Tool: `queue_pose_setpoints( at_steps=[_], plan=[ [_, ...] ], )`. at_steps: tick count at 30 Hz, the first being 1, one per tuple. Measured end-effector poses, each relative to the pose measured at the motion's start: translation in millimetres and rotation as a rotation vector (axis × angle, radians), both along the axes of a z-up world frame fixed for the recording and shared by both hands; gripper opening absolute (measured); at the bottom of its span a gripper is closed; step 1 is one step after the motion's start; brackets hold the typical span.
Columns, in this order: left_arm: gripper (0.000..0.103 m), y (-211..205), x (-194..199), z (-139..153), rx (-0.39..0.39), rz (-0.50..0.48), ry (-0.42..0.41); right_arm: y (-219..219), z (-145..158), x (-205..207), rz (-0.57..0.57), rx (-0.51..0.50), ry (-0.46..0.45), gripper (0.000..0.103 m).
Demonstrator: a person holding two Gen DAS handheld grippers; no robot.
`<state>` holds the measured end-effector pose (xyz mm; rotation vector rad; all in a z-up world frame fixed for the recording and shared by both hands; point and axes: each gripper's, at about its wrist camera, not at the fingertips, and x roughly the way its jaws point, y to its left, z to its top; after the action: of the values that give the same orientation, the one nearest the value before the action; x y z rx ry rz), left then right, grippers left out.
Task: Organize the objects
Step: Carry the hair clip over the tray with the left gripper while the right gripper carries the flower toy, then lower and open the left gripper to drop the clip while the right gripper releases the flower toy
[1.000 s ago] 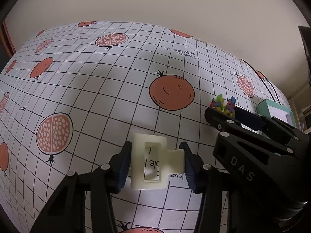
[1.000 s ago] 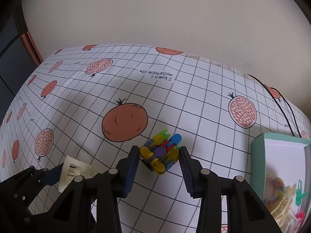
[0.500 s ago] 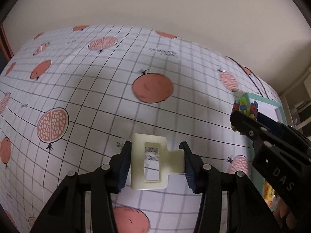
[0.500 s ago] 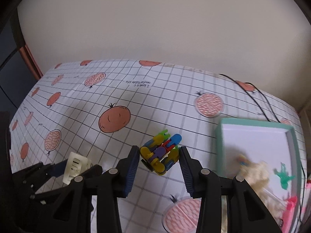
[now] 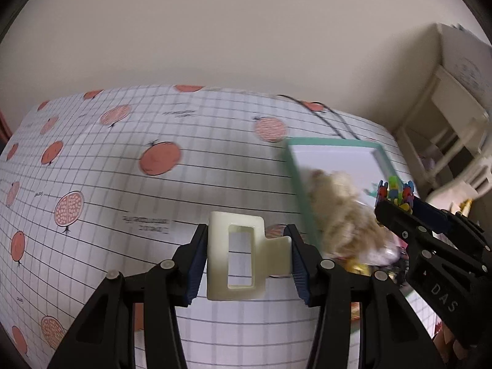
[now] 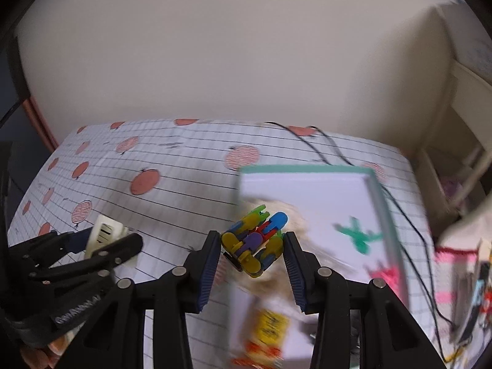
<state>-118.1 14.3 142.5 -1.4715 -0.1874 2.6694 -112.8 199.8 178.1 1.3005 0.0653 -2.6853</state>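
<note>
Cream hair claw (image 5: 243, 258) clamped in left hand-held gripper (image 5: 246, 259) above desk (image 5: 123, 160); multicoloured clip bundle (image 6: 253, 243) clamped in right hand-held gripper (image 6: 252, 255) over near-left edge of teal tray (image 6: 381, 190)

Pomegranate-print gridded tablecloth (image 5: 123, 190) — black cable (image 6: 409, 221) — cream shelf (image 5: 446, 117).

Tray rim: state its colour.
The tray rim is teal green, with a white floor inside. The right wrist view shows it best, though blurred.
</note>
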Motion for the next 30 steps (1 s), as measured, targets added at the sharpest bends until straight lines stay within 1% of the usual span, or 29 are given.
queue_pose_setpoints(
  at_steps=[6,12,16,21,26,30],
  plan=[
    [0.051,53,24,4,-0.018,-0.091,0.025,56,-5,22,-0.083,-0.014,-0.015,0.045],
    [0.051,97,40,-6,-0.033,-0.167,0.038,91,-22,38,-0.132,-0.012,-0.042,0.045],
    [0.051,120,48,-19,-0.053,-0.208,0.036,104,-37,43,-0.154,-0.023,-0.069,0.045],
    [0.051,140,50,-34,-0.104,-0.236,0.032,110,-56,41,-0.176,-0.014,-0.101,0.045],
    [0.051,145,43,-46,-0.089,-0.219,0.015,116,-63,36,-0.193,-0.024,-0.113,0.045],
    [0.051,149,41,-55,-0.089,-0.224,0.009,117,-64,34,-0.195,-0.036,-0.117,0.045]
  ],
)
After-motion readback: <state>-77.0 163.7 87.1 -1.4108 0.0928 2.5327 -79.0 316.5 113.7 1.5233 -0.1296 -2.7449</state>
